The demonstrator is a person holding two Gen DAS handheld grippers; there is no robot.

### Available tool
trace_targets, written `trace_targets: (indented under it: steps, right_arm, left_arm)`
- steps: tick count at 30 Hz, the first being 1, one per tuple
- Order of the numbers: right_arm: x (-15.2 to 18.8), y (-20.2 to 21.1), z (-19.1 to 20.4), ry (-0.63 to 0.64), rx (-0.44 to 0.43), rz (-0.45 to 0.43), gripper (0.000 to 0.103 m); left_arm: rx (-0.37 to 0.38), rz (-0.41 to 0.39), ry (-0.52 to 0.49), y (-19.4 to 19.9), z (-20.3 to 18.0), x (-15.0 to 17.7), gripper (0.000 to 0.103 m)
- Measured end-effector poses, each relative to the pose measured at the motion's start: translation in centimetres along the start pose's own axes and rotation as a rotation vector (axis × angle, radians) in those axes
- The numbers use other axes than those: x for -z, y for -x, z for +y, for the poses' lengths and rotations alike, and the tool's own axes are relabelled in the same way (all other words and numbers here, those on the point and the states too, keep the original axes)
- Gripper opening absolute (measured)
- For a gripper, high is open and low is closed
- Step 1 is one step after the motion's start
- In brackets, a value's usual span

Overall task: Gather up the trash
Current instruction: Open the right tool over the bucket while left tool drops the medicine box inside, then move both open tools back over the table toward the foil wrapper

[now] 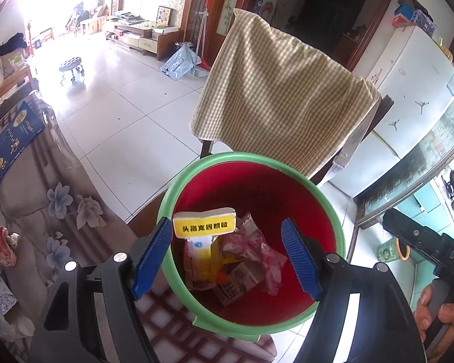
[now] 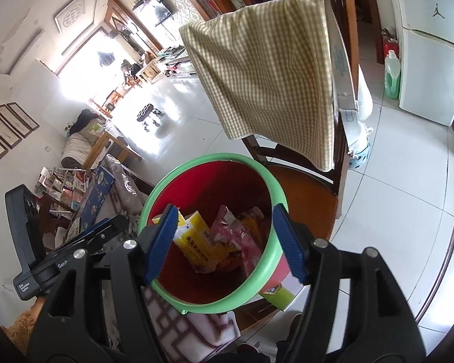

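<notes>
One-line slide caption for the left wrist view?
Open left gripper above the green-rimmed red bin as a yellow-and-white box drops onto the wrappers inside.

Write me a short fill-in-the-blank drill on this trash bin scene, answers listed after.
1. The bin has a red inside and a ____ rim.
2. The yellow box with black lettering is ____ the bin.
3. The checked cloth hangs over the back of a ____.
4. Both the left gripper and the right gripper have their jaws ____.

Answers: green; inside; chair; open

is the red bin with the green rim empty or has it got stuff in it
Not empty. The red bin with the green rim holds a yellow-and-white box, a crumpled pink wrapper and cartons.
</notes>
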State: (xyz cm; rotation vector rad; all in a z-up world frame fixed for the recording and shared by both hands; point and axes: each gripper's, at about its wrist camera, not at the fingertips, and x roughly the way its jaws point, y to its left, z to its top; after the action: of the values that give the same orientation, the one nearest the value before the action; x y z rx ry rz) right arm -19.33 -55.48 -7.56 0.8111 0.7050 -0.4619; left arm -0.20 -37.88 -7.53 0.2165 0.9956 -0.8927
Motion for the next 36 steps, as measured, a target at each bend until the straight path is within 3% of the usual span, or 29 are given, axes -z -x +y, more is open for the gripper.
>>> trace_targets:
  steps: [6,17,36]
  right_arm:
    - [-0.4,-0.5,1.2,0.014,-0.018,0.005,0.063]
    - [1.5,-2.6,7.3,0.121,-0.082,0.057,0.067]
    - [10.0,-4.1,20.1,0.252,-0.067,0.121,0.069]
  left_arm:
    - [-0.011,-0.062,0.003,2.8,0.8,1.0,0.072]
    - [-0.099,-0.108,0.158,7.7,7.7,5.4,0.072]
    - [-0.129,-0.14,0.304,15.6,21.5,13.6,0.073]
